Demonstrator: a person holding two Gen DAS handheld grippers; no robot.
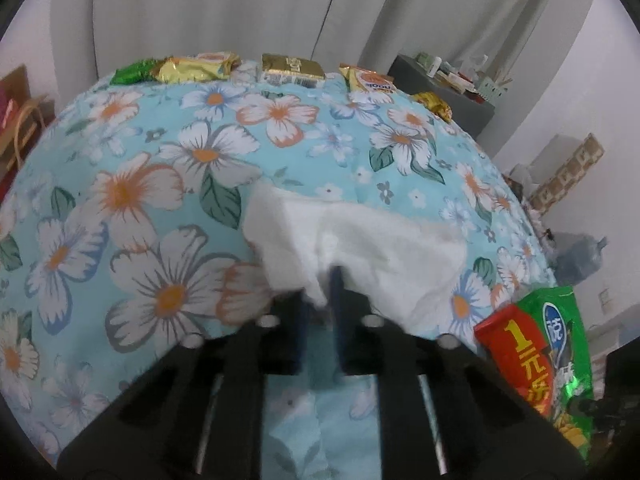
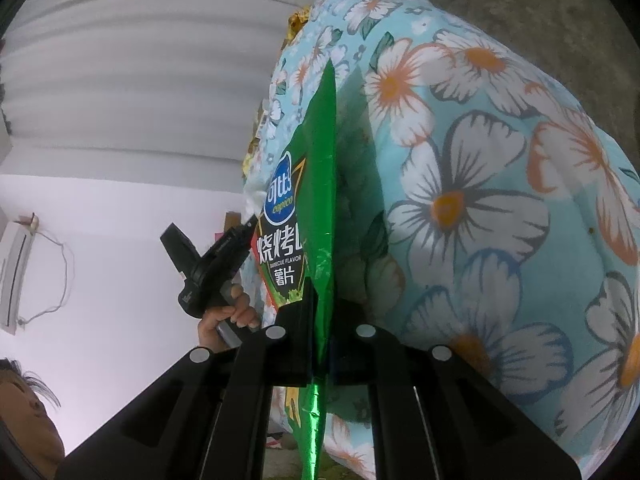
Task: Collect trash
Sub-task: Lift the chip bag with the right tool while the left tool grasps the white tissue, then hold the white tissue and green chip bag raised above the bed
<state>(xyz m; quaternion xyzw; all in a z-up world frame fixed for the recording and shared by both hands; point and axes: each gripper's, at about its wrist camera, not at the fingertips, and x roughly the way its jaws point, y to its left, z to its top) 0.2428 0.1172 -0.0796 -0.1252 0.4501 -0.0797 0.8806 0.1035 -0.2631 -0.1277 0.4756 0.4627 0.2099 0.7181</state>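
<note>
left gripper (image 1: 322,300), low centre of its frame, is pinched tight on a white tissue (image 1: 360,240); right gripper (image 2: 320,320) is clamped on a green chip bag (image 2: 316,184) at frame centre.

Each hand-held gripper is matte black plastic. The left hand-held gripper (image 1: 320,304) has two dark blue flat fingers (image 1: 337,316) set in black blocks, round silver screw heads along its angled arms and bright metal rods behind. The right hand-held gripper (image 2: 320,320) shows the same black blocks, four silver screw heads and a slim metal rod. A bare hand (image 2: 226,318) shows no sleeve.
</note>
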